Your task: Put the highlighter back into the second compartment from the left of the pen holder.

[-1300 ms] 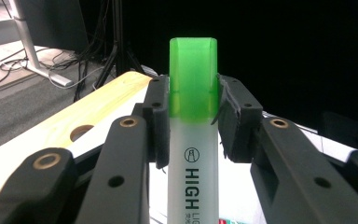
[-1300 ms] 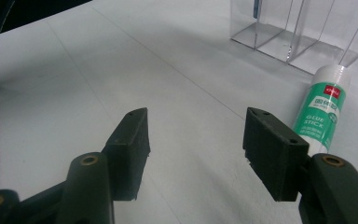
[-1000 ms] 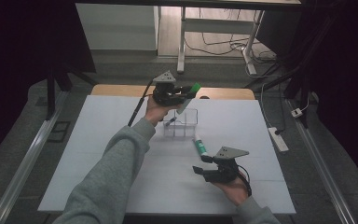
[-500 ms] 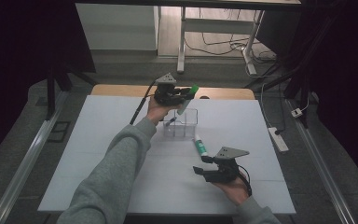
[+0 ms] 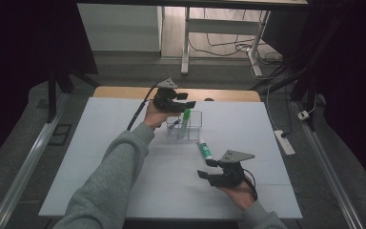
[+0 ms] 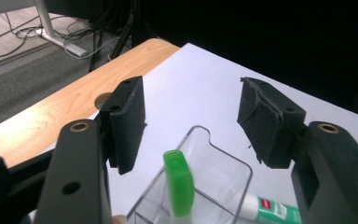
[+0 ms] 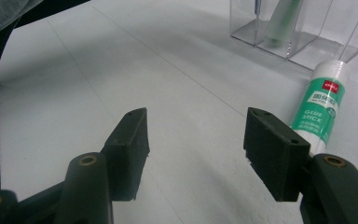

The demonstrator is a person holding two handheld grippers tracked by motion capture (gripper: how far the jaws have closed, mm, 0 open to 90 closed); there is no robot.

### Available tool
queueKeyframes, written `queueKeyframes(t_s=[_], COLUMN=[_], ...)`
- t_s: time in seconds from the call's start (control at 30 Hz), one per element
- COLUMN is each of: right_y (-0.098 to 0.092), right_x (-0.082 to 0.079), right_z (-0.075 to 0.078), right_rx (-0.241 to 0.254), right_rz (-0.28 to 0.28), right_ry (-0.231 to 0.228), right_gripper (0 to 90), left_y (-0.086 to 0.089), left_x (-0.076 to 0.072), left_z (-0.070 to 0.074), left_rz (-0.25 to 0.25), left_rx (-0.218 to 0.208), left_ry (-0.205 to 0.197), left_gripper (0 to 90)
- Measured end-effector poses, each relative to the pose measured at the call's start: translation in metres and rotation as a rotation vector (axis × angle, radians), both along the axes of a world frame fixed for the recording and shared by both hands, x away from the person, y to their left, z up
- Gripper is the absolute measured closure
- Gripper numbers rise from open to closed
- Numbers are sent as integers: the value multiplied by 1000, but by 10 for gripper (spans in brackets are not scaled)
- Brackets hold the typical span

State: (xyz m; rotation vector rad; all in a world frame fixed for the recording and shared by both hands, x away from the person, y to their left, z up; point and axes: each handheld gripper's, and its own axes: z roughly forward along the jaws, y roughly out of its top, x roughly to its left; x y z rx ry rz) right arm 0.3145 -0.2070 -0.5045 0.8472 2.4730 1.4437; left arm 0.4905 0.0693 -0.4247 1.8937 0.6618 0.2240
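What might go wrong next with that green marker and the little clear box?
The left gripper has just been opening, its pads clear of the green marker, which stands loose in the clear organizer; lifting away carelessly might snag its cap or tip the light box. The glue stick lies flat beside the right gripper, so a nudge may roll it.

A bright green marker [image 6: 178, 186] is standing in a clear, colourless holder [image 6: 223, 177]. A glue stick [image 7: 321, 109] is showing a green label with white lettering and a white cap, lying on the pale white table [image 5: 124, 143], whose far edge is showing light wood.
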Motion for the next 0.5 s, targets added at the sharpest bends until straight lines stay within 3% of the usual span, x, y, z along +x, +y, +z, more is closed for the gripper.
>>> queueKeyframes(t_s=[0.17,0.5], right_y=[-1,-6], right_x=[0,2], right_z=[1,1], right_rx=[6,3], right_rz=[-3,-17], right_ry=[-7,-14], right_gripper=[398,399], left_y=[7,32], left_x=[-8,-38], left_z=[2,2], left_rz=[-12,-44], left_rx=[-3,-5], left_ry=[10,16], left_gripper=[414,423])
